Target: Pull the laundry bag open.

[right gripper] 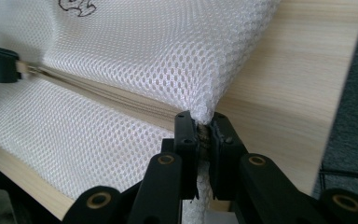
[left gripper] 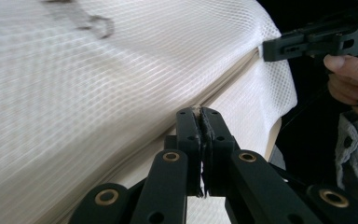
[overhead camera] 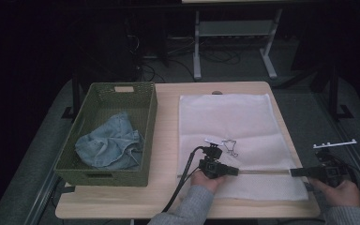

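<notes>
Lying flat: white mesh bag (overhead camera: 225,122).

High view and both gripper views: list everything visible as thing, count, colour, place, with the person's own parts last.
mesh laundry bag: one, white, flat on the table's right half, its zipper running along the near side
wire clip: one, dark, on the bag's middle
basket: one, green woven, table's left side
denim garment: one, blue, crumpled inside the basket
table: one, light wood
rack: one, white, on the floor right of the table
left gripper: one, black, shut on the zipper partway along
right gripper: one, black, shut on the bag's right end
hands in grey sleeves: two, near edge
</notes>
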Tool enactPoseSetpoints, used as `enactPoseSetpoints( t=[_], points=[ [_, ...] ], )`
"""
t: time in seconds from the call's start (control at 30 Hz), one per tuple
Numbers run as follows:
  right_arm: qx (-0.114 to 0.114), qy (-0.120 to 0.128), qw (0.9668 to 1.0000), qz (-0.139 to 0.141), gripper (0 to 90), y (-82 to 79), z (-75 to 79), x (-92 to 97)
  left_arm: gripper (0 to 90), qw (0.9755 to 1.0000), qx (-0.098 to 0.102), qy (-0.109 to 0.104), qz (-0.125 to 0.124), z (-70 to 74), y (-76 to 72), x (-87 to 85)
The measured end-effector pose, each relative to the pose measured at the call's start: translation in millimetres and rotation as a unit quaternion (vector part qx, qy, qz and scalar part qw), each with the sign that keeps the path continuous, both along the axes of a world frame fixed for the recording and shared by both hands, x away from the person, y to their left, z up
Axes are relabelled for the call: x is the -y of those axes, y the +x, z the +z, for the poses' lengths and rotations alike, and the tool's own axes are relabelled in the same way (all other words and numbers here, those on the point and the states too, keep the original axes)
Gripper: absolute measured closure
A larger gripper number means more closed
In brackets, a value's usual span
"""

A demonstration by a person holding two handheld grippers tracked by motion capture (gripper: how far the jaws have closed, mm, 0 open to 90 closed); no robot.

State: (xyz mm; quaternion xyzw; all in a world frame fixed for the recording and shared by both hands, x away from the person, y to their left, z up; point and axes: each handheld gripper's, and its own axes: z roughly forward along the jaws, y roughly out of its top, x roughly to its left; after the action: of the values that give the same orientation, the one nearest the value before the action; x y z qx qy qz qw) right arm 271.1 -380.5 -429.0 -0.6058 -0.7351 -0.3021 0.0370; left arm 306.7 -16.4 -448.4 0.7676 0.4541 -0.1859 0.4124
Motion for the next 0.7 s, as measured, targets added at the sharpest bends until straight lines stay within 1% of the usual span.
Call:
enactPoseSetpoints(
  t=[0.1, 0.23, 0.33, 0.4, 0.57, 0.7],
  points=[
    [-0.001, 0.0, 1.0, -0.003, 82.7, -1.2, -0.7, 3.7, 87.6, 1.0, -0.002, 0.001, 0.008, -0.1, 0.4, -13.2],
    [-0.003, 0.0, 1.0, -0.006, 82.7, -1.9, -2.8, 6.3, 87.6, 0.9999, -0.001, 0.004, 0.012, 0.1, -1.0, -26.6],
    [-0.004, -0.001, 1.0, -0.006, 82.7, -0.9, -3.6, 6.8, 87.6, 0.9998, -0.002, 0.002, 0.019, 0.1, -2.7, -36.4],
    [-0.005, -0.003, 1.0, -0.005, 82.8, 0.7, -3.5, 6.6, 87.6, 0.9997, -0.002, 0.005, 0.022, -0.1, -4.2, -43.4],
    [-0.005, -0.012, 0.9999, -0.003, 82.7, 6.0, -0.8, 7.1, 87.6, 0.9995, -0.001, 0.006, 0.031, 0.4, -8.8, -60.3],
    [-0.004, -0.019, 0.9998, -0.002, 82.7, 8.7, -0.5, 6.7, 87.6, 0.9995, 0.002, 0.008, 0.03, -0.4, -11.7, -70.2]
  ],
)
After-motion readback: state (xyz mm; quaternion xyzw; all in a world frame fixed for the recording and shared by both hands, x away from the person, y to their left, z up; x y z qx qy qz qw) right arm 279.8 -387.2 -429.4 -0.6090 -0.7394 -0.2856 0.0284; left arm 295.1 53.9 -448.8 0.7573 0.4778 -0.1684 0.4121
